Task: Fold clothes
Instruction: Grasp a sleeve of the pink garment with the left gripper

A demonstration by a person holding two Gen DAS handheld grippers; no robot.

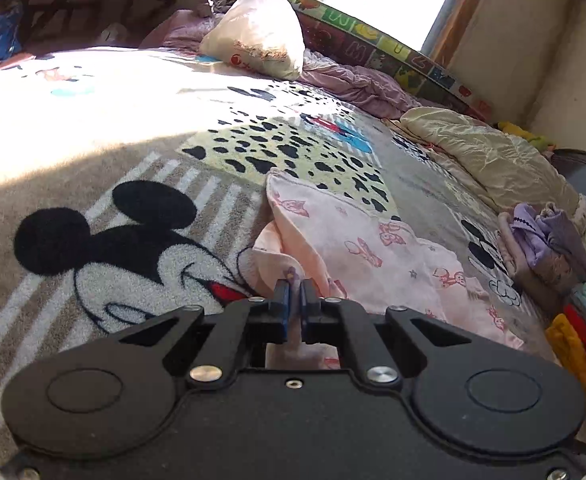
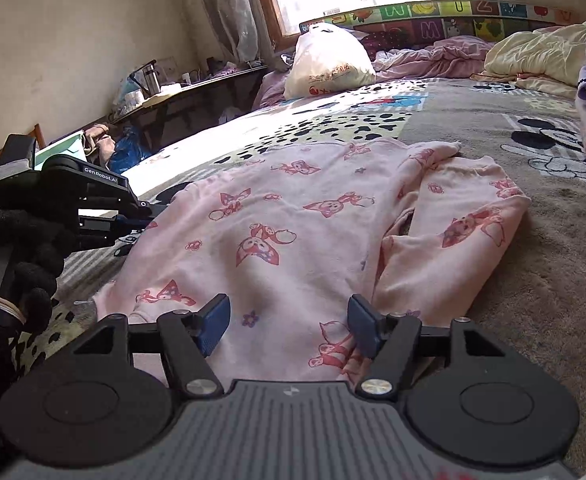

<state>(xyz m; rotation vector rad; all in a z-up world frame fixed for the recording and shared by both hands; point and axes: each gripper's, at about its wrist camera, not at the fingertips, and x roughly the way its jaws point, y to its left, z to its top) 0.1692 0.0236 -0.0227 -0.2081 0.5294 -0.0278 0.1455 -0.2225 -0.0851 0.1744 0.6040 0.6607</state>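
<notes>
Both tools sit at the near hem of the pink pajama garment (image 2: 293,216), which runs lengthwise away across the bed blanket (image 2: 533,240). Left tool (image 1: 295,280) is clamped on the left edge; right tool (image 2: 289,320) hovers spread apart over the near middle, closer to the free hem.

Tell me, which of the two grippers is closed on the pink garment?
The left gripper: its blue pads pinch the pink garment. The right gripper is open above it.

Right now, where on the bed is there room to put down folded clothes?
Bare Mickey Mouse blanket lies right of the pink printed garment, and the sunlit stretch before the white plastic bag. Crowded: far right, by the purple clothes pile and cream quilt.
</notes>
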